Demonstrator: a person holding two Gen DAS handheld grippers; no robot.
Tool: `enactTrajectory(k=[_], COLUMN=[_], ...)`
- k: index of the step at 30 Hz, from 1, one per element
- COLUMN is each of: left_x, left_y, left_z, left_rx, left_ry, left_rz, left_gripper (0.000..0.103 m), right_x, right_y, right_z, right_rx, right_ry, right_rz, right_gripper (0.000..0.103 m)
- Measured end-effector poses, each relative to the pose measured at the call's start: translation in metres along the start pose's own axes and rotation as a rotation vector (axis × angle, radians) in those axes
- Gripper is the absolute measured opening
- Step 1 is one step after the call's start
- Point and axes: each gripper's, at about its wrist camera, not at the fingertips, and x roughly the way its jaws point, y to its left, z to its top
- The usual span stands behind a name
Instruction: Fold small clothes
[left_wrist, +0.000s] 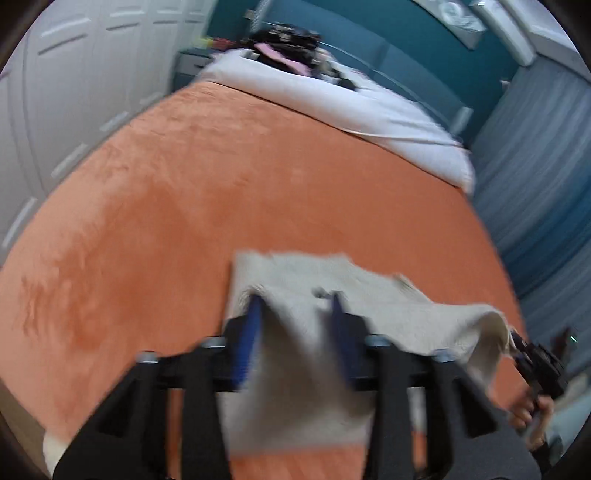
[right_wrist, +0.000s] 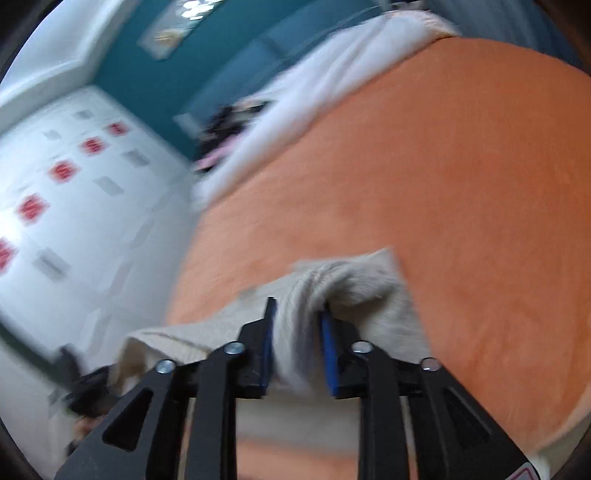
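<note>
Nearest: cream cloth (left_wrist: 314, 295) draped between both grippers over the near edge of the orange blanket (left_wrist: 221, 184); left gripper (left_wrist: 295, 314) jaws part-open with cloth loose between them, right gripper (right_wrist: 295, 317) jaws narrow, cloth bunched between, but blur hides whether the pads bite. Risk: cloth slipping free mid-lift and the fold collapsing. Both grippers tilt downward; beyond, white duvet (left_wrist: 332, 103).

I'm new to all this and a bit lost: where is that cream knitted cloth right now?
The cream knitted cloth lies at the near edge of the orange bedspread, low in both wrist views, draped between each hand-held gripper's blue fingers.
</note>
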Motion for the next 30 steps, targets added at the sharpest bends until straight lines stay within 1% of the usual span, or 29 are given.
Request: enactTrajectory(k=[1, 2, 3, 4, 5, 6, 7, 9, 10, 11, 12, 13, 14, 15, 16, 17, 18, 19, 20, 22, 23, 24, 25, 26, 27, 28, 29, 30], left_x=[0.025, 0.040, 0.048, 0.051, 0.048, 0.040, 0.037, 0.039, 0.048, 0.061, 0.073, 0.082, 0.092, 0.099, 0.107, 0.109, 0.102, 0.088, 0.074, 0.054, 0.051, 0.055, 0.066, 0.082, 0.100, 0.118, 0.124, 0.124], left_y=[0.002, 0.006, 0.012, 0.016, 0.018, 0.023, 0.024, 0.018, 0.014, 0.011, 0.009, 0.006, 0.006, 0.005, 0.006, 0.008, 0.010, 0.011, 0.010, 0.011, 0.014, 0.018, 0.026, 0.036, 0.044, 0.048, 0.045, 0.038], left_z=[0.005, 0.005, 0.003, -0.003, -0.009, -0.018, -0.025, -0.035, -0.035, -0.033, -0.033, -0.032, -0.031, -0.032, -0.031, -0.028, -0.022, -0.016, -0.009, 0.002, 0.005, 0.006, 0.003, -0.002, -0.009, -0.019, -0.024, -0.027], left_rx=[-0.021, -0.033, -0.036, -0.039, -0.044, -0.049, -0.052, -0.027, -0.020, -0.020, -0.026, -0.033, -0.042, -0.044, -0.041, -0.046, -0.067, -0.074, -0.069, -0.059, -0.061, -0.057, -0.055, -0.070, -0.088, -0.090, -0.063, -0.005], left_ry=[0.006, 0.026, 0.057, 0.074, 0.071, 0.063, 0.058, 0.056, 0.062, 0.074, 0.094, 0.115, 0.135, 0.156, 0.184, 0.202, 0.186, 0.147, 0.107, 0.061, 0.051, 0.051, 0.071, 0.112, 0.169, 0.227, 0.237, 0.213], left_rz=[0.042, 0.069, 0.102, 0.098, 0.077, 0.063, 0.064, 0.064, 0.073, 0.077, 0.083, 0.098, 0.112, 0.130, 0.151, 0.143, 0.119, 0.095, 0.082, 0.078, 0.103, 0.141, 0.178, 0.195, 0.195, 0.210, 0.224, 0.255], left_gripper=[0.063, 0.063, 0.063, 0.063, 0.064, 0.071, 0.077, 0.080, 0.082, 0.082, 0.081, 0.078, 0.073, 0.053, 0.021, 0.012, 0.011, 0.009, 0.009, 0.009, 0.009, 0.009, 0.009, 0.009, 0.009, 0.009, 0.009, 0.010], right_x=[0.015, 0.021, 0.018, 0.012, 0.005, -0.002, -0.005, 0.000, 0.005, 0.016, 0.026, 0.036, 0.046, 0.054, 0.061, 0.058, 0.044, 0.021, 0.000, -0.028, -0.031, -0.022, 0.000, 0.032, 0.063, 0.090, 0.094, 0.089], right_y=[0.002, 0.005, 0.005, 0.005, 0.003, 0.002, 0.001, -0.005, -0.009, -0.017, -0.030, -0.036, -0.040, -0.040, -0.033, -0.019, -0.003, 0.017, 0.032, 0.050, 0.050, 0.044, 0.032, 0.010, -0.012, -0.030, -0.035, -0.035], right_z=[0.000, -0.004, -0.010, -0.019, -0.024, -0.033, -0.040, -0.045, -0.045, -0.042, -0.037, -0.034, -0.034, -0.034, -0.032, -0.026, -0.023, -0.013, -0.005, 0.006, 0.008, 0.010, 0.009, 0.005, -0.002, -0.014, -0.019, -0.019], right_rx=[-0.007, -0.005, 0.020, 0.039, 0.042, 0.026, -0.008, -0.065, -0.066, -0.038, -0.007, 0.024, 0.040, 0.031, 0.005, -0.030, -0.059, -0.103, -0.135, -0.170, -0.174, -0.175, -0.167, -0.129, -0.079, -0.057, -0.058, -0.049], right_ry=[0.005, -0.004, -0.021, -0.038, -0.050, -0.062, -0.068, -0.047, -0.029, -0.006, 0.010, 0.027, 0.048, 0.075, 0.109, 0.121, 0.075, 0.009, -0.042, -0.118, -0.135, -0.120, -0.070, 0.018, 0.118, 0.208, 0.215, 0.190], right_rz=[-0.052, -0.046, -0.024, -0.006, -0.013, -0.040, -0.072, -0.164, -0.198, -0.215, -0.204, -0.192, -0.199, -0.206, -0.187, -0.160, -0.131, -0.056, -0.012, 0.054, 0.063, 0.032, -0.026, -0.089, -0.127, -0.202, -0.212, -0.194], right_gripper=[0.029, 0.029, 0.032, 0.047, 0.055, 0.064, 0.067, 0.068, 0.068, 0.068, 0.068, 0.068, 0.068, 0.054, 0.010, 0.011, 0.010, 0.009, 0.009, 0.009, 0.009, 0.009, 0.009, 0.009, 0.009, 0.009, 0.009, 0.010])
